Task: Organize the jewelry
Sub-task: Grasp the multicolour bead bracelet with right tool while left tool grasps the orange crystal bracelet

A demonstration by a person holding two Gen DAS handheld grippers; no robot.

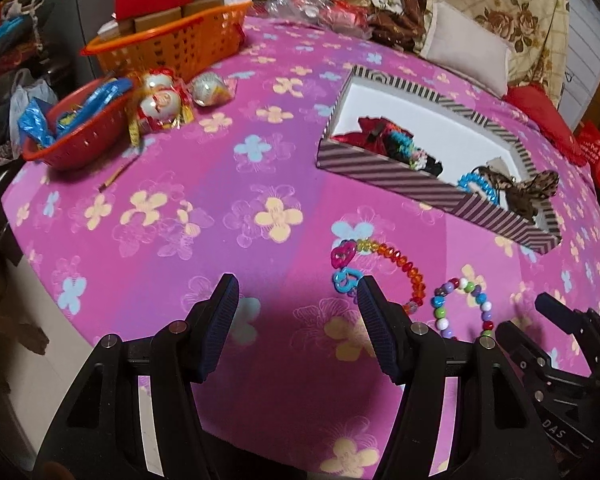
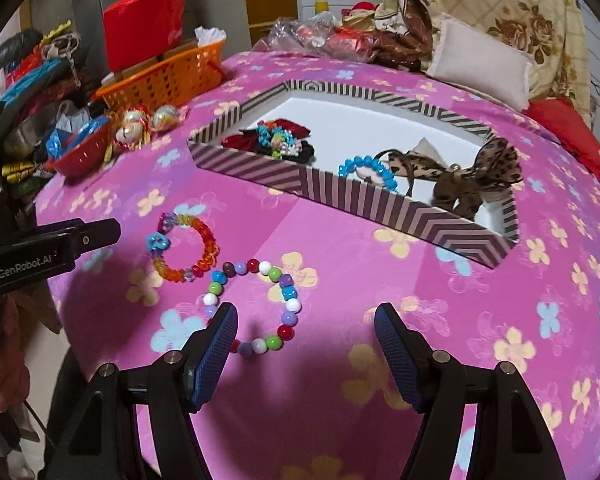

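My right gripper (image 2: 306,326), jaws spread, sits nearest the bead bracelet (image 2: 254,306), which lies flat on the bed just left of centre, short of the striped box (image 2: 380,204).

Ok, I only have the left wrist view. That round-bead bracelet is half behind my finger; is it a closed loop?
Observer: Yes, the round-bead bracelet is a full ring, lying flat on the bedspread.
Operator: Is the right gripper near it?
Observer: The right gripper is open, its left finger at the ring's near edge.
Operator: And the blue bracelet in the box?
Observer: The blue bracelet lies inside the striped box, beside the leopard bow.
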